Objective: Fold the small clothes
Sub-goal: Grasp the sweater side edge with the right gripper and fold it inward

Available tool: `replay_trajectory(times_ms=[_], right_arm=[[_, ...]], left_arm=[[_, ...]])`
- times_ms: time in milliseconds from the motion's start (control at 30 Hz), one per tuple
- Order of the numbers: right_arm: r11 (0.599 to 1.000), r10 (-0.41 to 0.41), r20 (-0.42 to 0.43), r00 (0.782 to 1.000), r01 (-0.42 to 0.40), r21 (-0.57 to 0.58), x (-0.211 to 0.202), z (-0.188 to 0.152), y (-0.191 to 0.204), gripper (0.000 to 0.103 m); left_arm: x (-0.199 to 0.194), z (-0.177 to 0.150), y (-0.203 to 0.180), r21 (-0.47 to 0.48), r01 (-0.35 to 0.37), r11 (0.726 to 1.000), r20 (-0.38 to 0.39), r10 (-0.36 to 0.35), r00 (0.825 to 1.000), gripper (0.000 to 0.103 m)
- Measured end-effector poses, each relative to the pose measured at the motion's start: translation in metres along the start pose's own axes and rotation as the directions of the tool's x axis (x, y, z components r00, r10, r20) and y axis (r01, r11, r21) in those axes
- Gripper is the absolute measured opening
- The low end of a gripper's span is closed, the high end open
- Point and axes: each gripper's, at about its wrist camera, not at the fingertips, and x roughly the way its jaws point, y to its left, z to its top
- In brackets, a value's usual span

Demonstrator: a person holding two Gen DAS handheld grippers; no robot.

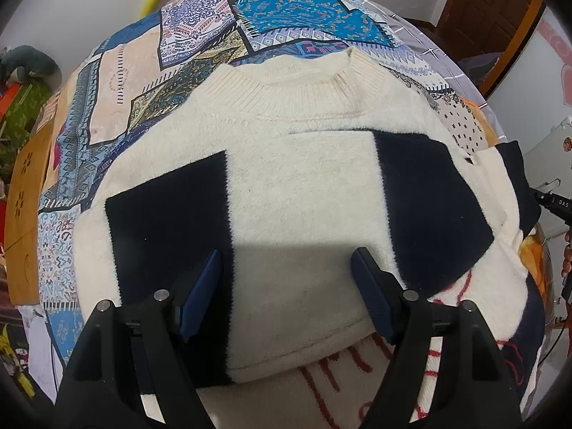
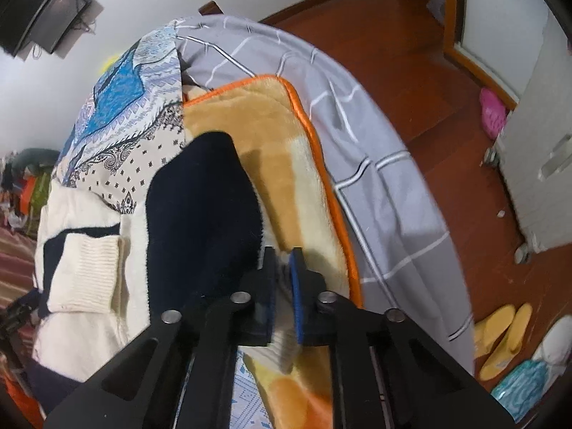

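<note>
Patchwork bedspread (image 1: 118, 82) fills the frame's top half, we've got the cream-and-navy sweater (image 1: 304, 186) spread mid-frame, our left gripper (image 1: 287, 279) gaping empty above it, right gripper (image 2: 284, 286) pinching the sweater's ribbed edge.

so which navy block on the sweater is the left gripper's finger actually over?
The left navy block: one blue finger pad overlaps its inner edge. The right navy block lies clear of the other pad on the sweater.
</note>
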Motion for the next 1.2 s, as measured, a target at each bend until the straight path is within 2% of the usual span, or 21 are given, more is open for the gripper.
replay_trajectory(times_ms=[367,600,867,1067,1200], right_arm=[[0.994,0.060,0.123,0.991,-0.047,-0.100,-0.069,0.019,0.037,0.005],[0.962,0.133,0.150,0.980,-0.091,-0.259,-0.100,0.024,0.110,0.005],[0.882,0.283,0.092,0.955,-0.221,-0.417,-0.106,0.014,0.217,0.005],[0.832,0.338,0.028,0.941,-0.285,-0.477,-0.088,0.000,0.282,0.005],[0.814,0.356,-0.021,0.934,-0.321,-0.484,-0.070,-0.011,0.313,0.005]], left_arm=[[-0.014,-0.006,0.003,-0.004,0.008,1.000,0.028,-0.008,1.000,0.075],[-0.030,-0.009,0.009,-0.009,0.022,1.000,0.067,-0.021,0.998,0.075],[-0.050,-0.018,0.026,-0.039,0.052,0.998,0.117,-0.047,0.992,0.075],[-0.067,-0.030,0.046,-0.049,0.045,0.998,0.156,-0.037,0.987,0.075],[-0.077,-0.040,0.063,-0.068,0.053,0.996,0.180,-0.040,0.983,0.075]])
